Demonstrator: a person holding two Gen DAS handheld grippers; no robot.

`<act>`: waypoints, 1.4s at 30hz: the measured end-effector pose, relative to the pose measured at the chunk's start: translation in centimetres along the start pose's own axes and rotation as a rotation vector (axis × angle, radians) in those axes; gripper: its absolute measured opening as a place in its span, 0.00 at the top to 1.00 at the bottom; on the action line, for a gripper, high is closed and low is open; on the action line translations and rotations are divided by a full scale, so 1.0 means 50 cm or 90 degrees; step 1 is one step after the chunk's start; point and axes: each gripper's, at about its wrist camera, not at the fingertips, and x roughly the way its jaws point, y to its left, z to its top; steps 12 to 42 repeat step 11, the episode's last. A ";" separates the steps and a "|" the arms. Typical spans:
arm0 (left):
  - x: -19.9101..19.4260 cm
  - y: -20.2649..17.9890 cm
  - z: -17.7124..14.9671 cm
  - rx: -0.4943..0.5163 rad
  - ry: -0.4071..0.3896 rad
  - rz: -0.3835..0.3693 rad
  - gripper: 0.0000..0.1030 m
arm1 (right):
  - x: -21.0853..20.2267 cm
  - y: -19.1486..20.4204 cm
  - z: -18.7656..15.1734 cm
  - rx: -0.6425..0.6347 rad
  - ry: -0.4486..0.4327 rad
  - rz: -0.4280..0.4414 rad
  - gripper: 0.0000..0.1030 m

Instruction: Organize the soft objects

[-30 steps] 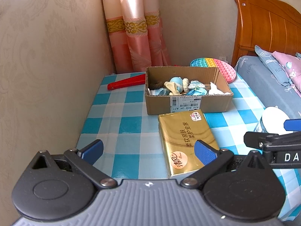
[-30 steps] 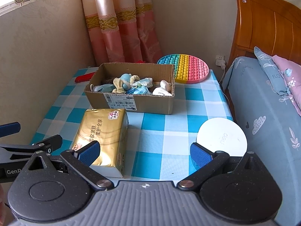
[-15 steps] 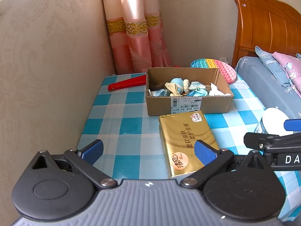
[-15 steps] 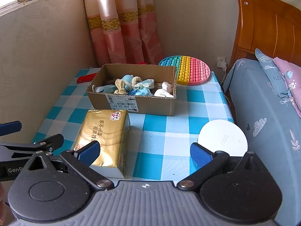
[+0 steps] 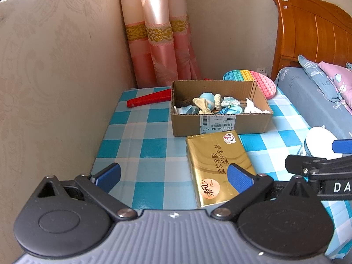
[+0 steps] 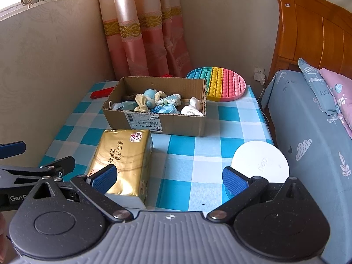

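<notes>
Both hand-held grippers, left (image 5: 173,177) and right (image 6: 169,176), hover spread and empty; soft toys (image 6: 154,103) wait boxed at twelve o'clock.

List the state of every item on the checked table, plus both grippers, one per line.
Brown cardboard box: open-topped, upright, holding a pile of soft items.
Soft items: inside the box, jumbled.
Gold tissue pack: sealed, lying flat just in front of the box.
Rainbow round pop-it mat: propped behind the box.
White round lid: flat, logo up.
Red flat tool: lying beside the box.
Left gripper: open, empty.
Right gripper: open, empty.
</notes>
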 end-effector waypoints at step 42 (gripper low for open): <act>-0.005 0.001 0.003 0.000 -0.003 0.002 0.01 | -0.004 0.000 0.003 -0.002 -0.003 0.001 0.00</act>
